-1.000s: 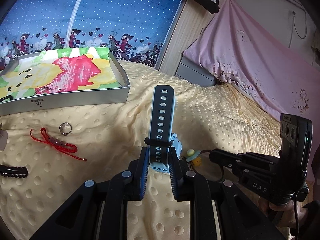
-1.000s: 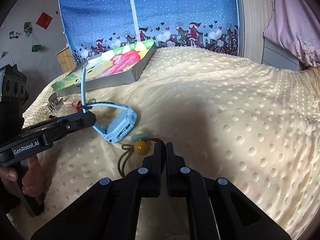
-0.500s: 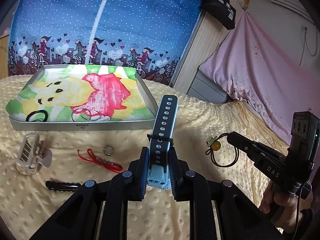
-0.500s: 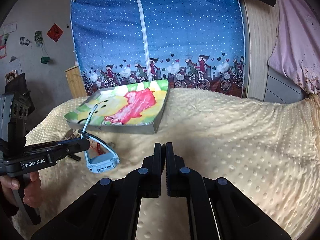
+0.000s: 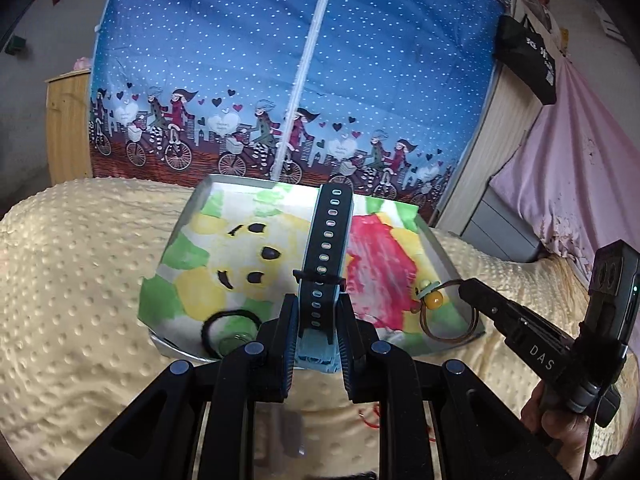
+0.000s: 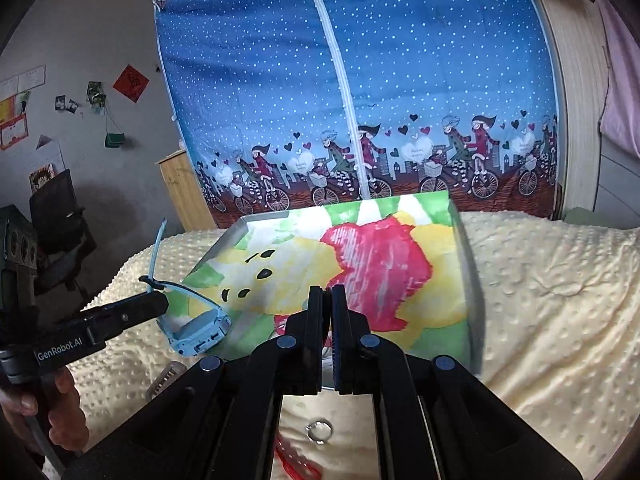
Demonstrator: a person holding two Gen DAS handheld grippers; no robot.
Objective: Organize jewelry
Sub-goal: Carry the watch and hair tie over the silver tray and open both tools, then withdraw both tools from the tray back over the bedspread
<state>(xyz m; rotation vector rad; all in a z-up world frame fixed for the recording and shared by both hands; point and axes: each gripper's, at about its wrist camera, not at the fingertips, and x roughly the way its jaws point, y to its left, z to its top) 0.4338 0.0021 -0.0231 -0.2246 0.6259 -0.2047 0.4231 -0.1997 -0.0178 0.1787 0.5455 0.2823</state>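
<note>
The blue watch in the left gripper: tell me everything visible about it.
The watch is a child's smartwatch as it looks, with a light blue plastic case and a rubbery strap, dark on its holed face and light blue on the edges. The strap is buckled into a loop, with its free end pointing up. The left gripper is shut on it near the case, holding it in the air above the near edge of the colourful tray. Nothing else touches it.

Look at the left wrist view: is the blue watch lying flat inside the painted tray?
No. The blue watch is clamped between the left gripper's fingers, its strap standing up in front of the painted tray.
</note>
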